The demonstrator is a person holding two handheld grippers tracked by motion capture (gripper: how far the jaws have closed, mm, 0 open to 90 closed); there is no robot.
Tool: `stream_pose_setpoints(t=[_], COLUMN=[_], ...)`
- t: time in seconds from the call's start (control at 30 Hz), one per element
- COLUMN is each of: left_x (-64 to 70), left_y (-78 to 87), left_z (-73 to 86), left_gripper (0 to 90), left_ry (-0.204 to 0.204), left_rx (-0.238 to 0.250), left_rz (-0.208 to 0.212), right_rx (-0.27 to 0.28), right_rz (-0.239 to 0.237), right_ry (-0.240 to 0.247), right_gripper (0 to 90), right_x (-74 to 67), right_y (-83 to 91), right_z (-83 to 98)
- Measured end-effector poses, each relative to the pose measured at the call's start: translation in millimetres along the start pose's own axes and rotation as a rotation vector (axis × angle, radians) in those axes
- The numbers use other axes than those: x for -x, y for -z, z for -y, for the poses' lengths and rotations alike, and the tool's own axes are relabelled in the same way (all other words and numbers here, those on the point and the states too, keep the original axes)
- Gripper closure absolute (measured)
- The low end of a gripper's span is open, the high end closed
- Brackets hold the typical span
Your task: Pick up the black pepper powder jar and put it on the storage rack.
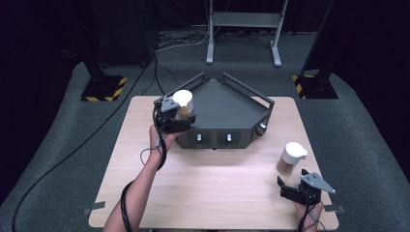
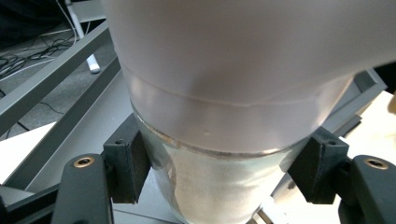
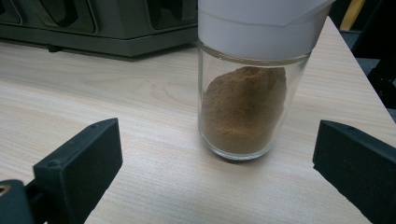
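A dark grey corner shelf unit (image 1: 227, 104) stands at the back of the wooden table. My left gripper (image 1: 181, 117) is shut on a glass spice jar with a white lid (image 1: 183, 101), held over the unit's left front corner. In the left gripper view the pads (image 2: 127, 164) press both sides of the jar (image 2: 224, 140), which holds pale powder. A second jar with a white lid and brown powder (image 1: 291, 158) stands upright on the table at the right. My right gripper (image 1: 296, 189) sits just in front of that second jar (image 3: 247, 100), jaws wide apart and not touching it.
The shelf unit (image 2: 56, 74) has raised rails along its back edges and two small drawers (image 1: 213, 138) in front. The table's near edge and right edge lie close to the right gripper. Stands and cables sit on the dark floor beyond.
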State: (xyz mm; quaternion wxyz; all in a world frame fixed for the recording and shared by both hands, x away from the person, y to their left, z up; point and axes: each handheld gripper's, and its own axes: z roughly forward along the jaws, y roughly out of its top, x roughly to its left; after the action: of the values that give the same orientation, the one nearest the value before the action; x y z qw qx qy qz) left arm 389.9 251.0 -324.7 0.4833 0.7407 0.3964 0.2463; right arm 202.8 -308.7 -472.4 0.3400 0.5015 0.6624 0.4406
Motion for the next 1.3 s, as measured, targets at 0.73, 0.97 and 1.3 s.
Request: stream_pose_setpoints(t=[0.73,0.97,1.3], left_x=[6.3,12.0,19.6], left_y=[-39.2,-49.6,-61.8], left_z=[-2.6,-5.4,-15.6], left_gripper=[30.6,30.6,30.6], left_ry=[0.023,0.014,-0.007], left_rx=[-0.012,-0.022,-0.055], left_rz=[-0.102,-0.125,-0.148], right_rx=[-0.003,-0.002,0.0], right_rz=[0.0,-0.002,-0.004], right_ry=[0.005,0.003,0.003], right_gripper=[0.4,0.4,0.4], right_x=[-0.3,0.0,0.3], right_y=[-0.3,-0.2,0.0], right_z=[-0.4,-0.3,0.0])
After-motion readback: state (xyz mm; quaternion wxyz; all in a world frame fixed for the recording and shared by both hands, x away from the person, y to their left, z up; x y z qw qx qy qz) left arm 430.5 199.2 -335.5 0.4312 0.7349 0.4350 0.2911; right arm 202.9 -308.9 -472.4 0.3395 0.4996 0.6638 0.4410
